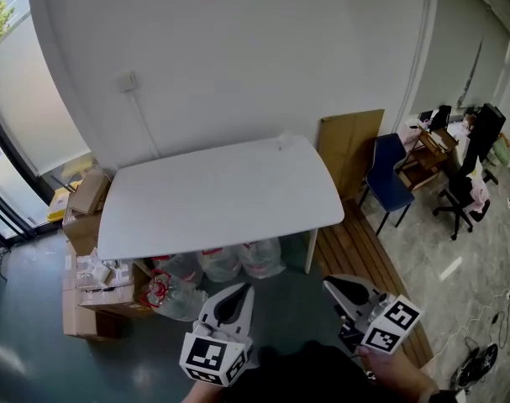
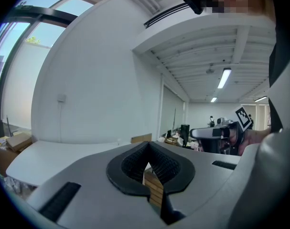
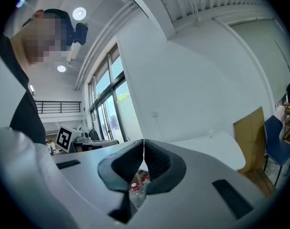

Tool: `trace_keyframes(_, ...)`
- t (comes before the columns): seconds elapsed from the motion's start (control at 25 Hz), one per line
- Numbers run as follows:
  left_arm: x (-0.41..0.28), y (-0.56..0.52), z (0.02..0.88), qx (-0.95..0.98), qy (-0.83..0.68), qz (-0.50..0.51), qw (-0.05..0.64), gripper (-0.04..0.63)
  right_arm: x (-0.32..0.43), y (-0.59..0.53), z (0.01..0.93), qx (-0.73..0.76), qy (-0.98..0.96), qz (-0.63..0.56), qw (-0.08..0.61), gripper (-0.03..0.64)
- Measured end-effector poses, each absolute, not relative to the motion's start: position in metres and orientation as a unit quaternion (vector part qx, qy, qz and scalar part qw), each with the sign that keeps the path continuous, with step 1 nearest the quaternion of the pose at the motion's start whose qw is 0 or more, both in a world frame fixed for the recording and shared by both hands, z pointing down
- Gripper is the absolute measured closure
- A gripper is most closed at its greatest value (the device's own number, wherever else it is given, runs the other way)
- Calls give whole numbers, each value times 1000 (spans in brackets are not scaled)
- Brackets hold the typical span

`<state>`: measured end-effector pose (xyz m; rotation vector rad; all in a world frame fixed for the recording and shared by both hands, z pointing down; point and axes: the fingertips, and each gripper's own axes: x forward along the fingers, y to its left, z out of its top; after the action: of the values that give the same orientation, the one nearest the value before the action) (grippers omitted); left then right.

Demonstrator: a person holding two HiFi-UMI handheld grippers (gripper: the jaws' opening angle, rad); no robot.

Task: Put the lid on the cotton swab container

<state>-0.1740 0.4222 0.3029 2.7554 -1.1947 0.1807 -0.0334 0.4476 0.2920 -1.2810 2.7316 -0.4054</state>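
A white table (image 1: 212, 200) stands ahead against the wall. Near its far right edge sits one small pale object (image 1: 284, 142), too small to make out; no lid shows apart from it. My left gripper (image 1: 238, 290) is held low in front of the table's near edge, shut, with nothing between its jaws. To its right, my right gripper (image 1: 332, 284) is at the same height, also shut and empty. In the left gripper view the closed jaws (image 2: 147, 146) point over the table, with the right gripper (image 2: 216, 133) beside them. The right gripper view shows its jaws (image 3: 143, 142) pressed together.
Cardboard boxes (image 1: 91, 288) are stacked at the table's left end. Plastic bags with bottles (image 1: 217, 263) lie under the table. A cardboard sheet (image 1: 349, 145) leans on the wall, with a blue chair (image 1: 389, 175) and wooden slats (image 1: 360, 254) to the right. Desks and an office chair (image 1: 460, 196) stand further right.
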Motion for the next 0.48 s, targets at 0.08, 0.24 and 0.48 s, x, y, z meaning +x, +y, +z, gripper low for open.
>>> trace_keyframes(0.08, -183, 420, 307, 915, -393, 61, 68, 584, -46, 446, 294, -418, 897, -136, 47, 600)
trace_keyframes(0.24, -194, 420, 319, 916, -388, 63, 84, 584, -57, 446, 302, -421, 893, -154, 42, 600)
trace_keyframes(0.48, -205, 400, 337, 910, -395, 73, 100, 584, -57, 429, 312, -418, 891, -172, 37, 600)
